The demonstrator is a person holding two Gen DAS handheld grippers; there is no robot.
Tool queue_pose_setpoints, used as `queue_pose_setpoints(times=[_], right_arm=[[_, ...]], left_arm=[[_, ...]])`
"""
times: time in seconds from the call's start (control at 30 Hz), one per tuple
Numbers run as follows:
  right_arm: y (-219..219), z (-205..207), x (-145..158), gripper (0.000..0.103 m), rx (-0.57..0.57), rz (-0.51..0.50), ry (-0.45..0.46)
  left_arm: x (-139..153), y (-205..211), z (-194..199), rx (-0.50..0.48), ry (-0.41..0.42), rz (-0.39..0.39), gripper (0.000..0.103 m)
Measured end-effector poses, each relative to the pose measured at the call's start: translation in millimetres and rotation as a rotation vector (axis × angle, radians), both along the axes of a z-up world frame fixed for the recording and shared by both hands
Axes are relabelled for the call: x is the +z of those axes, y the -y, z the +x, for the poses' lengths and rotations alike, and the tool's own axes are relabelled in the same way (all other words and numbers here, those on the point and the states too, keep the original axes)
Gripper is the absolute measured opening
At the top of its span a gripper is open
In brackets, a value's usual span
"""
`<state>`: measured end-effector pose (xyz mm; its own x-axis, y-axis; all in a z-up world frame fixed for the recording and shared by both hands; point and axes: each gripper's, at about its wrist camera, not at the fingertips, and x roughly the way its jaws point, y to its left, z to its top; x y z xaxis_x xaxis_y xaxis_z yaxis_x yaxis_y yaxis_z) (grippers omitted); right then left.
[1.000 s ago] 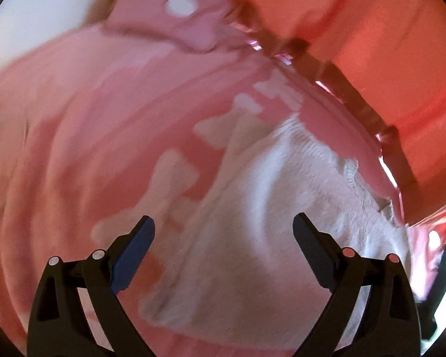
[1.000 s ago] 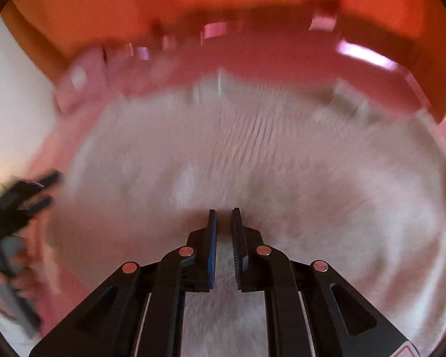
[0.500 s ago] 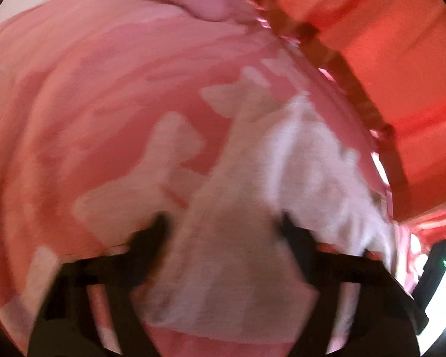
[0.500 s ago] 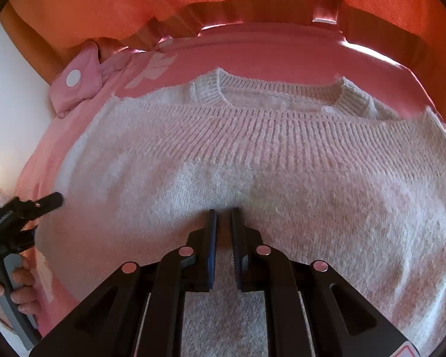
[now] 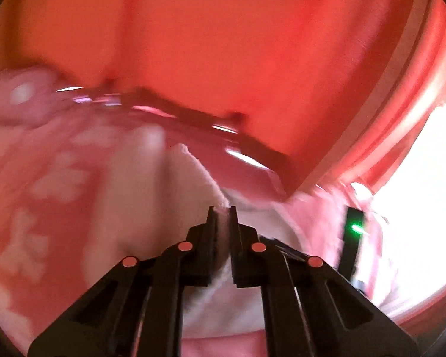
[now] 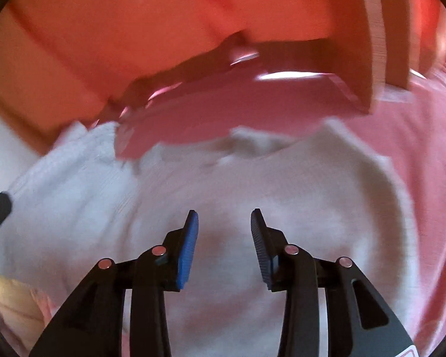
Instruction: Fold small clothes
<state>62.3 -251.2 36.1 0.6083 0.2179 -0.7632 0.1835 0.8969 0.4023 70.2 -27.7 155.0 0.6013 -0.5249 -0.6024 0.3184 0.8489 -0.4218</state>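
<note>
Folding status: looks like mid-fold on the white knit sweater, which is lying on the pink patterned cover.
Left gripper: clenched on a bunched edge of the sweater, fabric visibly pinched between the jaws. My guess is it grabbed that side so it can carry it over the body of the sweater.
Right gripper: jaws spread apart, nothing between them, hanging over the middle of the sweater. Probably let go so the left side can do its thing, or it's lining up a new grab, can't say which.
Edges: sweater's far edge sits close to the dark wooden frame with orange fabric behind it, so not much slack on that side.
Open room: to the right of the sweater there's a bare stretch of pink cover, that's where I'd land a fold.
Caveat: both views are blurry, so which hem or sleeve is pinched, no idea.
</note>
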Motion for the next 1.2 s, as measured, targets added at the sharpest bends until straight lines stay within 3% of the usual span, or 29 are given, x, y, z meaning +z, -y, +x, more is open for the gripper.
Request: queue_pose_setpoints(times=[0.07, 0.13, 0.23, 0.33, 0.4, 0.5, 0.63, 0.8, 0.87, 0.9, 0.93, 0.97, 1.0, 1.03, 1.1, 1.17, 1.2], right_arm=[[30, -11, -1, 0.041, -0.078, 0.019, -0.006], [52, -19, -2, 0.042, -0.136, 0.025, -0.012], [78, -27, -7, 0.046, -0.195, 0.065, -0.031], [83, -29, -6, 0.048, -0.182, 0.103, -0.028], [75, -26, -4, 0.053, -0.128, 0.143, -0.021], [56, -20, -5, 0.062, -0.026, 0.216, -0.028], [22, -11, 0, 0.064, 0.066, 0.236, -0.035], [-40, 4, 13, 0.072, 0.276, 0.238, 0.008], [-66, 13, 5, 0.073, 0.329, 0.19, -0.033], [-75, 17, 0, 0.073, 0.336, 0.163, -0.052], [-81, 20, -4, 0.065, 0.338, 0.14, -0.065], [-87, 22, -8, 0.024, 0.339, 0.124, -0.067], [-89, 22, -6, 0.004, 0.348, 0.138, -0.06], [-88, 18, 4, 0.006, 0.332, 0.13, -0.024], [-74, -10, 52, 0.006, 0.339, 0.146, 0.154], [-50, -49, 88, 0.006, 0.345, 0.178, 0.272], [-39, -61, 87, 0.006, 0.34, 0.168, 0.27]], left_arm=[[-6, 48, -2, -0.068, -0.002, 0.043, 0.007], [-33, 92, 2, -0.102, -0.043, 0.107, 0.007], [-81, 114, 2, -0.107, -0.145, 0.154, 0.009], [-94, 94, -11, -0.103, -0.184, 0.096, 0.017], [-86, 72, -30, -0.072, -0.123, 0.105, 0.046], [-74, 35, -55, 0.009, -0.02, 0.167, 0.074], [-81, 2, -71, 0.057, 0.012, 0.291, 0.078], [-113, -4, -63, 0.088, -0.056, 0.332, 0.078], [-125, -6, -60, 0.11, -0.079, 0.357, 0.078], [-135, -10, -53, 0.137, -0.116, 0.369, 0.073], [-140, -15, -48, 0.143, -0.146, 0.349, 0.068], [-143, -20, -47, 0.134, -0.176, 0.304, 0.058], [-144, -27, -43, 0.121, -0.213, 0.235, 0.044], [-143, -31, -44, 0.113, -0.226, 0.202, 0.037], [-135, -38, -48, 0.111, -0.223, 0.184, 0.025], [-131, -44, -52, 0.098, -0.232, 0.144, 0.02], [-129, -45, -56, 0.077, -0.233, 0.124, 0.018]])
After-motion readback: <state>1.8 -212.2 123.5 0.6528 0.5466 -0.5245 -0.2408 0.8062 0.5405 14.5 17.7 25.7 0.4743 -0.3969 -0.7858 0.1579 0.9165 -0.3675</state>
